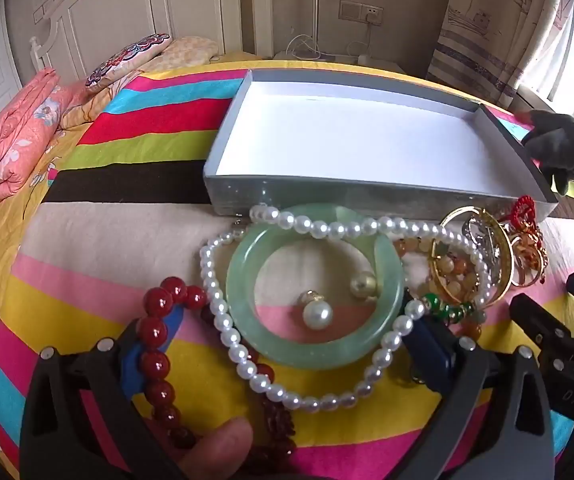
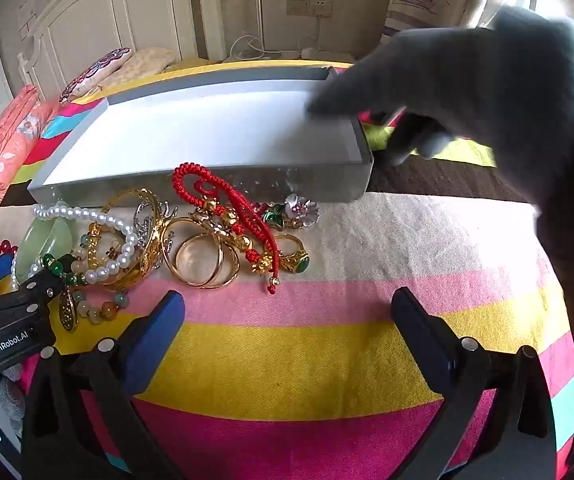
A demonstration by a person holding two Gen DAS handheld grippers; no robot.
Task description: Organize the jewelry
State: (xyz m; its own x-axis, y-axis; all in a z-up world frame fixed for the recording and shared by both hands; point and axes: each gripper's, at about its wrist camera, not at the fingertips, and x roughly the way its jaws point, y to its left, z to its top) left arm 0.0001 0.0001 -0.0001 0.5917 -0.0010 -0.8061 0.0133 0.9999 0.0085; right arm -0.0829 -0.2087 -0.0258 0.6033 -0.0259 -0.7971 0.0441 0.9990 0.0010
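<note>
1. One grey box (image 1: 367, 140), open and white inside, is the largest thing here. It lies on the striped bedspread (image 2: 287, 360) just behind the jewelry heap. It looks like light, stiff card, best steadied at a wall or corner. A gloved hand (image 2: 467, 92) rests at its right end.
2. Next is the jade bangle (image 1: 313, 292), lying flat in the middle of the heap. I judge it rigid, smooth, slippery and likely to crack if dropped, so pinch across the ring's band, not its outer edge.
3. The pearl necklace (image 1: 327, 232) drapes over the bangle. It is limp and will trail and snag its neighbours. Lifting at its midpoint seems wisest.
4. The red bead bracelet (image 1: 159, 344) lies draped over the left gripper's near finger. It is flexible, with round, glossy beads.
5. The gold bangles (image 2: 201, 260), the red cord bracelet (image 2: 223, 204) and the green-stone ring (image 2: 297, 262) are small, hard and tangled.
6. Two loose pearl earrings (image 1: 317, 312) lie inside the jade ring. They are tiny and will probably roll.
7. The left gripper (image 1: 287, 344) is spread wide, straddling the bangle, and grips nothing. The right gripper (image 2: 287, 320) is also spread, over bare cloth near the heap.
8. Only the left view shows the earrings and the whole bangle. Only the right view shows the gold rings, the flower brooch (image 2: 301, 210) and most of the gloved hand.
</note>
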